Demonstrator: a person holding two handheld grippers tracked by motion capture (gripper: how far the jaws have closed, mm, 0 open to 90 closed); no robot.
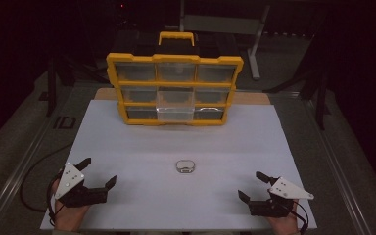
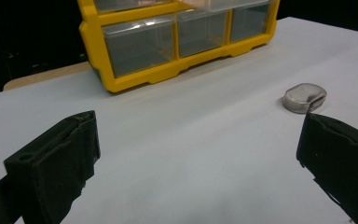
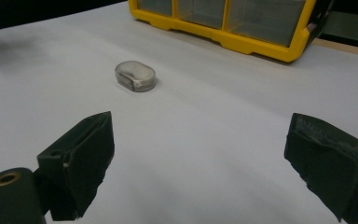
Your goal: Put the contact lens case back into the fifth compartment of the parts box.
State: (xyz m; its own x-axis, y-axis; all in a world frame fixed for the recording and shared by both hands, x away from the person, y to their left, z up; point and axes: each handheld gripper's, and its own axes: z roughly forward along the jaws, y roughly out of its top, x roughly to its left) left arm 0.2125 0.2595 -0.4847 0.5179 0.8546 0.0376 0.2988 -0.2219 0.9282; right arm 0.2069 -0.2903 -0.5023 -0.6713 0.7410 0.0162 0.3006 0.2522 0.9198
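A: Looking down, where is the little clear case (image 1: 185,166)?

B: In the middle of the white surface (image 1: 127,147), well apart from both grippers. What is inside is too blurry to tell.

A: And the grippers?

B: The left gripper (image 1: 99,172) sits at eight o'clock from the case, fingers (image 2: 56,158) spread wide, holding nothing. The right gripper (image 1: 252,186) sits at four o'clock, also spread and empty.

A: The yellow drawer box (image 1: 174,90)?

B: At twelve o'clock. Its drawers look dim.
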